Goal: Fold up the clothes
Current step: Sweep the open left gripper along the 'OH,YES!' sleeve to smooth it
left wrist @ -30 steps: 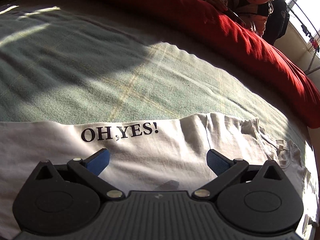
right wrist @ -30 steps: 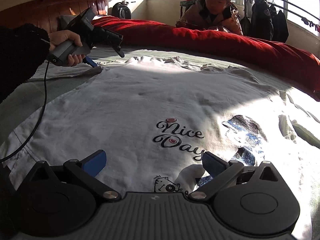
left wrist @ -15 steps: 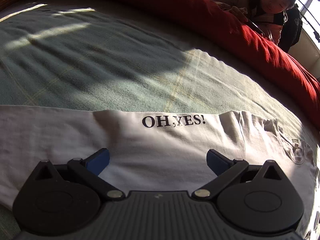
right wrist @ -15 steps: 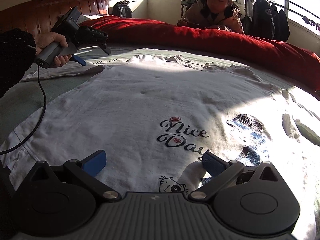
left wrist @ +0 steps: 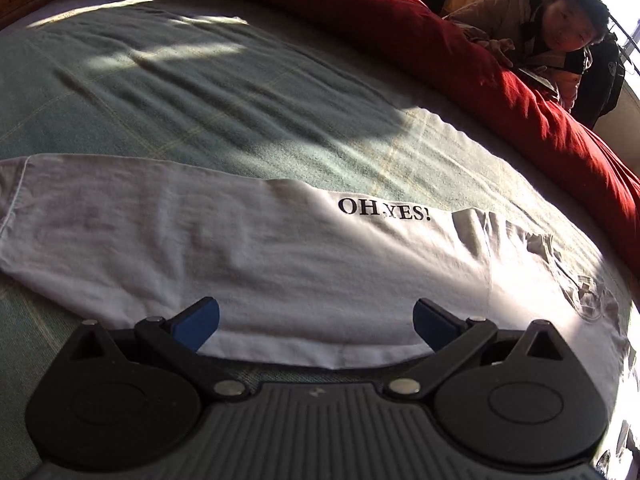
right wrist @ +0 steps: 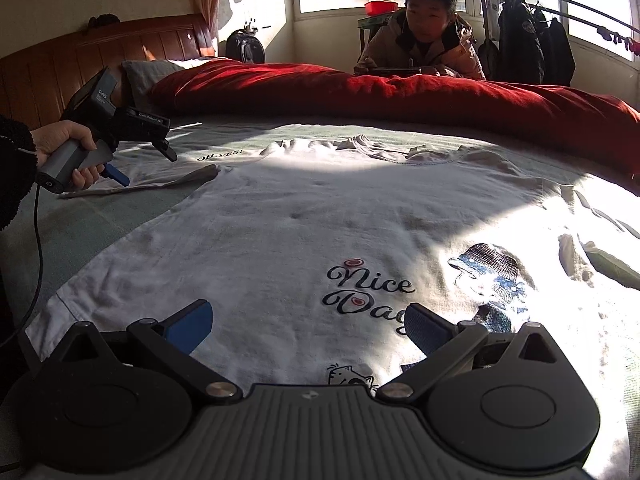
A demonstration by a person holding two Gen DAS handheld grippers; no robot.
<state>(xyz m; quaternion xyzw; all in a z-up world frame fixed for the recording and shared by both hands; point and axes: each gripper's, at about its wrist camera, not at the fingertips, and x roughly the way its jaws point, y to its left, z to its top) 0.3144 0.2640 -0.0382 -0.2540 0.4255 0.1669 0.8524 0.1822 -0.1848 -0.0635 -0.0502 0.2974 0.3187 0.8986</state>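
White T-shirt [right wrist: 304,216] lies flat, front up, on green bed sheet [left wrist: 168,92]; "Nice Day" print [right wrist: 368,292] readable, so hem is toward the operator and collar [right wrist: 360,146] away, near the red duvet [right wrist: 400,92]. Spread like this prob. to give clean fold lines. Not yet folded: body at full width, no layer doubled over.

L sleeve [left wrist: 168,236] stretched out sideways from shirt body, "OH,YES!" lettering [left wrist: 384,210] on it, cuff at far L end. Lies smooth, few creases near shoulder seam.

Left gripper [left wrist: 316,320]: tongs wide, nothing between blue pads, hanging just over near edge of the sleeve. In right wrist view it shows as a black handle unit [right wrist: 120,128] held in a hand [right wrist: 66,152], dark fuzzy cuff, cable trailing down. Aimed at sleeve, so sleeve looks like first thing to be taken and turned in over shirt body.

Right gripper [right wrist: 306,330]: tongs also wide, empty, low over lower front of shirt, between "Nice Day" print and hem. Prob. waiting, or placed to pin cloth while sleeve goes over.

Second person [right wrist: 424,40] leans on far side of duvet, watching; not touching shirt. Strong sun patch on R half of shirt, detail washed out there.

Risk: thin cotton, pinch may lift one layer only.
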